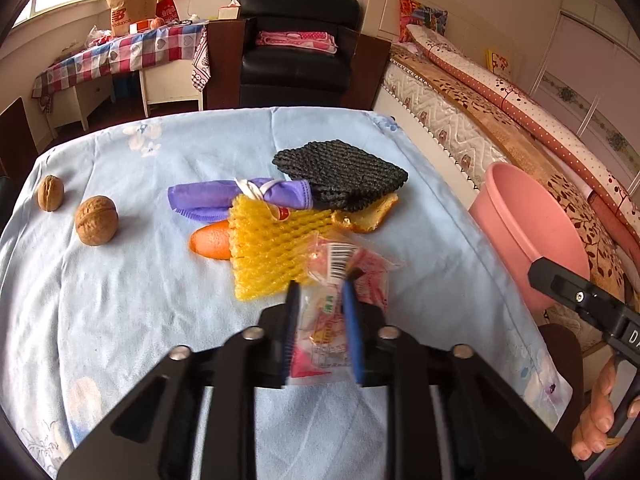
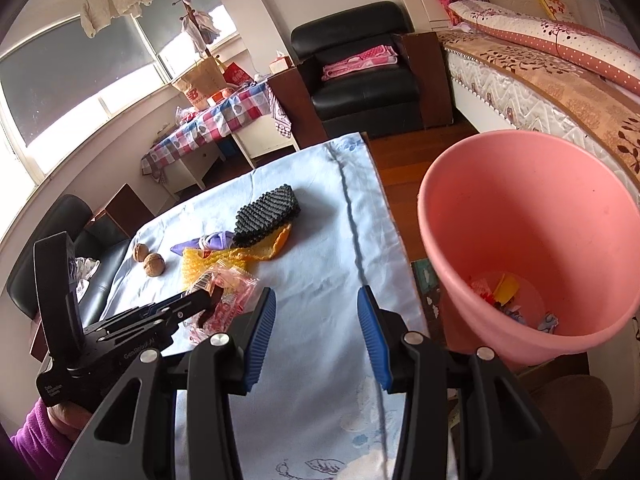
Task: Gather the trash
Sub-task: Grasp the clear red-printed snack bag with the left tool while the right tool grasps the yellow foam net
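Observation:
My left gripper [image 1: 322, 284] is shut on a pink snack wrapper [image 1: 340, 320] with a barcode, just above the blue tablecloth [image 1: 120, 300]; it also shows in the right wrist view [image 2: 230, 292]. Behind it lie yellow foam netting [image 1: 268, 252], orange peel [image 1: 212, 242], a purple cloth [image 1: 216, 196], black foam netting [image 1: 340, 172] and a bread crust [image 1: 368, 216]. My right gripper [image 2: 316, 300] is open and empty over the table's right part, next to the pink bin [image 2: 520, 220], which holds a few scraps.
Two walnuts [image 1: 96, 220] lie at the table's left. A black armchair [image 1: 296, 40] and a checked side table [image 1: 120, 52] stand behind. A bed [image 1: 500, 120] runs along the right, past the bin [image 1: 532, 220].

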The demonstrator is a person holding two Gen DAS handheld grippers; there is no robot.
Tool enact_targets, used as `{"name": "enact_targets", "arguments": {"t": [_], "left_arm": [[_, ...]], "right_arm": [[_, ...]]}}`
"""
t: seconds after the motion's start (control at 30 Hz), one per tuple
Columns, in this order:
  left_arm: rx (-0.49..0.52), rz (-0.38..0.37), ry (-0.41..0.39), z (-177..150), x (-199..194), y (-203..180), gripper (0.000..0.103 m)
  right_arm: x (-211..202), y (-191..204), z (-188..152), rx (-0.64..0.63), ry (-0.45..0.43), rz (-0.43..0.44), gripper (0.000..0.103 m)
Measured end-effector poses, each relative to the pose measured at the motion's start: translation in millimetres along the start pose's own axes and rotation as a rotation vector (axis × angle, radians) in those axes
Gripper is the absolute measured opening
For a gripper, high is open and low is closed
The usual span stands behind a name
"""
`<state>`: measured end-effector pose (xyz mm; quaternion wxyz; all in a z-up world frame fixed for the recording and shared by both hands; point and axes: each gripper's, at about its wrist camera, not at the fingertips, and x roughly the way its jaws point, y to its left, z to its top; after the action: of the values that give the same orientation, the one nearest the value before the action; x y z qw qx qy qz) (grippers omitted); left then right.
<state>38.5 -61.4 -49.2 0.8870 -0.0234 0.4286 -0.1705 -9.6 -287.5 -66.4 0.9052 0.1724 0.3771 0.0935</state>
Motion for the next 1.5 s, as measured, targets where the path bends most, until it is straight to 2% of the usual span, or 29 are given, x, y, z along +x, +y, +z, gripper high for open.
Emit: {"name": "enact_targets", "arguments": {"t": [0.07, 0.43, 0.7, 0.83, 0.93, 1.07, 1.23, 1.4, 1.43, 1.5], "left_arm": [[0.009, -0.008, -0.008, -0.5, -2.8, -0.9, 0.01], [-0.062, -0.064, -0.142, 11.7, -59.8, 19.7, 0.009], [-0.137, -0.037, -0.201, 11.3, -93.9, 52.8, 0.009], [-0.165, -0.02, -0.213, 7.3, -101.9, 68.2, 0.009], [-0.19, 0.0, -0.219, 6.0, -106.9, 80.8, 0.009], [-0.218, 0.024, -0.22, 4.4, -109.6, 96.7, 0.009], [-0.238, 0.032, -0.212, -0.3, -109.9, 110.3, 0.009], [-0.246, 0.024, -0.202, -4.2, -109.9, 114.8, 0.009], [-0.247, 0.021, -0.201, -4.6, -110.2, 115.1, 0.009], [-0.246, 0.016, -0.2, -3.8, -109.6, 114.5, 0.009]], "right_arm": [[1.6, 4.5, -0.8, -0.011, 0.007, -0.001, 0.042], [21.9, 42.4, -3.4, -0.084, 0.06, 0.054, 0.042], [46.0, 74.5, 3.1, -0.159, 0.08, 0.068, 0.042], [59.5, 88.0, 11.0, -0.136, 0.103, 0.13, 0.042], [67.5, 109.1, 9.1, -0.188, 0.114, 0.15, 0.042], [88.1, 136.3, 7.3, -0.245, 0.127, 0.102, 0.042], [114.8, 157.1, 9.7, -0.269, 0.13, 0.014, 0.05], [138.7, 162.6, 9.7, -0.292, 0.163, -0.096, 0.05], [142.8, 160.1, 9.4, -0.291, 0.178, -0.116, 0.048], [146.2, 155.0, 9.0, -0.285, 0.188, -0.133, 0.032]]}}
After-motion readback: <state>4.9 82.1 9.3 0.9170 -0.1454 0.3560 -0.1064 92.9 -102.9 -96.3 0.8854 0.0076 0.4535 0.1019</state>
